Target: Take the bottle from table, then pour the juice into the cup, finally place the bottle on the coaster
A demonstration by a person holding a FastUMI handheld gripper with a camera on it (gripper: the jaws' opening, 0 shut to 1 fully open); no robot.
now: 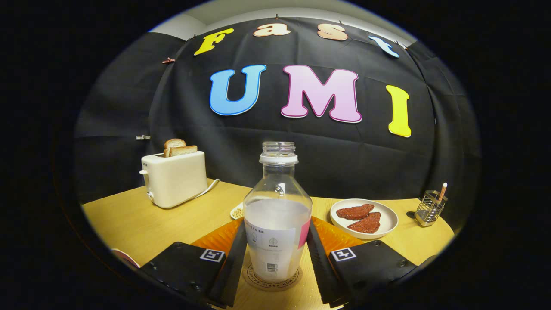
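bottle (277, 215) stands on the coaster (271, 277) (last step); gripper (275, 258) fingers flank it, contact unclear; next, open and withdraw.

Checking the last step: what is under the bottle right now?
The bottle stands on a round coaster on the table, between the claw fingers. Only the coaster's rim shows; its middle is covered.

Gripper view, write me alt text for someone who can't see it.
An uncapped bottle of pale juice stands on a round coaster between the tool's two fingers, which flank it closely. Beyond on the wooden table: a toaster with toast and a plate of reddish slices.
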